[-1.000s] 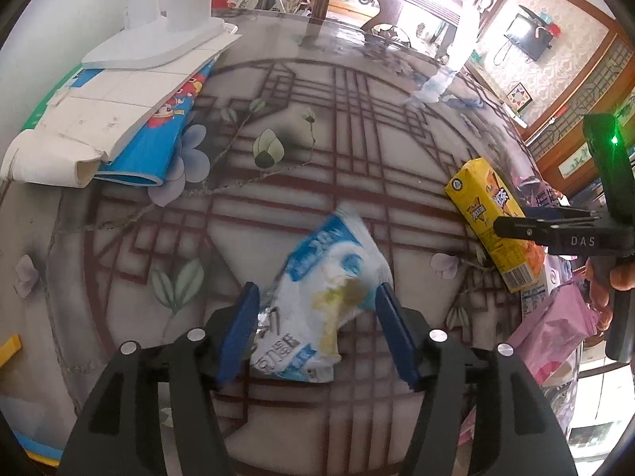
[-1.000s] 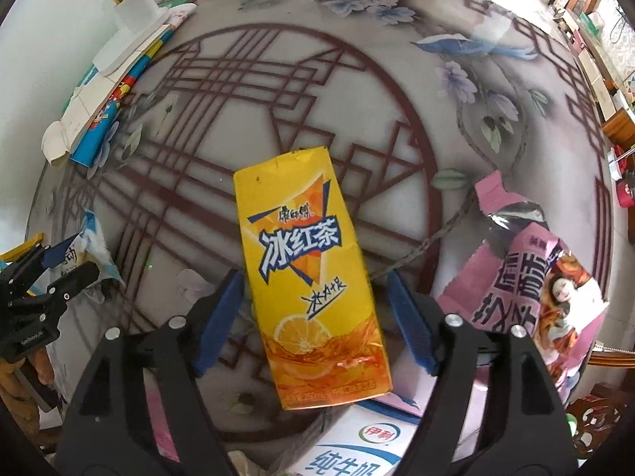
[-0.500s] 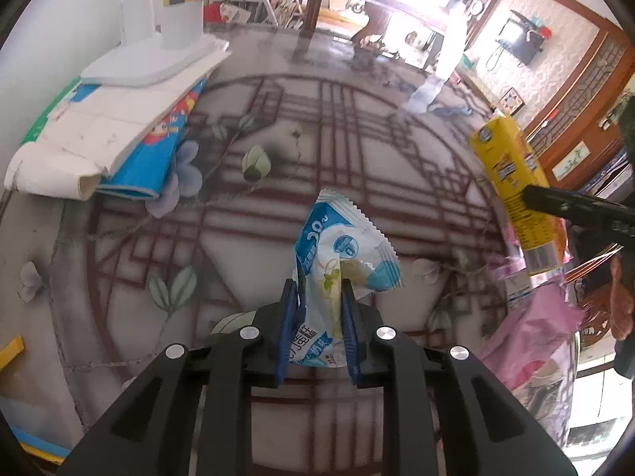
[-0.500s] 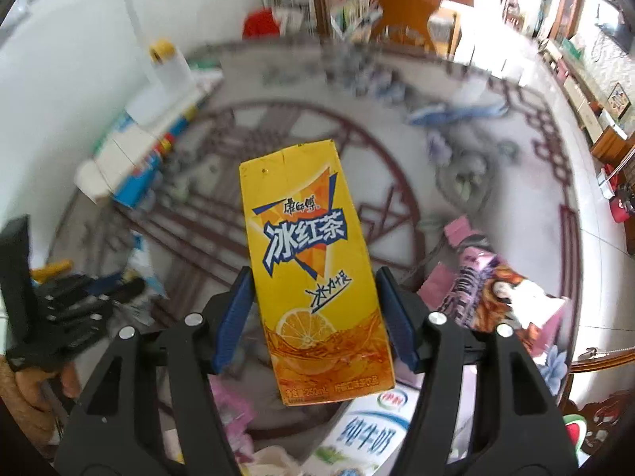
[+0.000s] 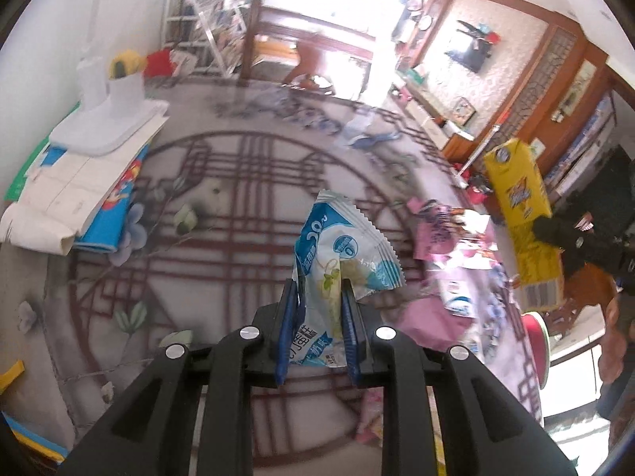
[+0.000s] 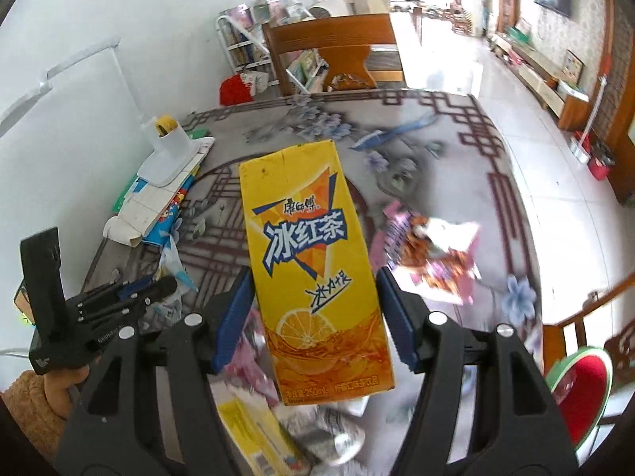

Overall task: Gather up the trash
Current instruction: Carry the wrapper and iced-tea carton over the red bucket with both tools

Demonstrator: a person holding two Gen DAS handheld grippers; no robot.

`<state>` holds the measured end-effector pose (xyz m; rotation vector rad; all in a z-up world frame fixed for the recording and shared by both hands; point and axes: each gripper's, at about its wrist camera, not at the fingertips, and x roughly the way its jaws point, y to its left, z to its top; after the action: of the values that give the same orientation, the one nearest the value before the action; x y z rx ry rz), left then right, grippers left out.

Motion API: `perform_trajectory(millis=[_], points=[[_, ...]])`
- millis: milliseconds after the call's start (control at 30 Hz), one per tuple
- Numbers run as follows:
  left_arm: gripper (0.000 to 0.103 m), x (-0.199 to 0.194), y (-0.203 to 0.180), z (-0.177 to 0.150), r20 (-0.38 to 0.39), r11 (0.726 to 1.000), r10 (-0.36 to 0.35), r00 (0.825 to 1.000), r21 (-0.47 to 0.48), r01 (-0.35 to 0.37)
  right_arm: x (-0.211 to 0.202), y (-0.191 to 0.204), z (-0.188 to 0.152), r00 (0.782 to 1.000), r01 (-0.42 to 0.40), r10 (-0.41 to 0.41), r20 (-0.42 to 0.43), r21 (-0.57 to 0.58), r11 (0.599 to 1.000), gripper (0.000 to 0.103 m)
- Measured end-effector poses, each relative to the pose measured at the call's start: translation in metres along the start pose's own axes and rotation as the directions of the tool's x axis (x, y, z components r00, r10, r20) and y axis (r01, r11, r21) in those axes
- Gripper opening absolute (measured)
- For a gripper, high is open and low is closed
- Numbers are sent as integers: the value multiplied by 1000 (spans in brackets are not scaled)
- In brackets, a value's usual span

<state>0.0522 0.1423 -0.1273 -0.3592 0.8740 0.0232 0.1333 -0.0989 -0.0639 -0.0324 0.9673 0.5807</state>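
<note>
My left gripper (image 5: 317,317) is shut on a blue and white snack wrapper (image 5: 341,246) and holds it above the patterned table (image 5: 222,182). My right gripper (image 6: 315,313) is shut on a yellow iced-tea carton (image 6: 309,261), lifted off the table. The carton also shows at the right of the left wrist view (image 5: 524,214). The left gripper and its wrapper show at the left of the right wrist view (image 6: 131,301). More trash lies on the table: a pink snack packet (image 6: 432,254) and a yellow box (image 6: 262,436) under the carton.
A stack of books and papers with a white stand (image 5: 79,166) lies at the table's left edge by the wall. A pink wrapper pile (image 5: 448,273) sits at the right. A wooden chair (image 6: 341,51) stands behind the table. A red watermelon-patterned stool (image 6: 583,388) is at lower right.
The left gripper closed on the wrapper and lifted it. The right gripper closed on the carton and raised it well above the table.
</note>
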Motion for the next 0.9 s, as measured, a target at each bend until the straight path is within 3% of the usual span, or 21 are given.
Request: perform_trajectory(millis=[433, 900], points=[[19, -15, -63, -18, -18, 988, -109, 994, 107, 110, -58, -41, -53, 995, 63, -74, 69, 154, 986, 61], [19, -10, -130, -33, -66, 958, -192, 979, 205, 202, -92, -95, -103, 988, 108, -138, 71, 325, 940, 61]])
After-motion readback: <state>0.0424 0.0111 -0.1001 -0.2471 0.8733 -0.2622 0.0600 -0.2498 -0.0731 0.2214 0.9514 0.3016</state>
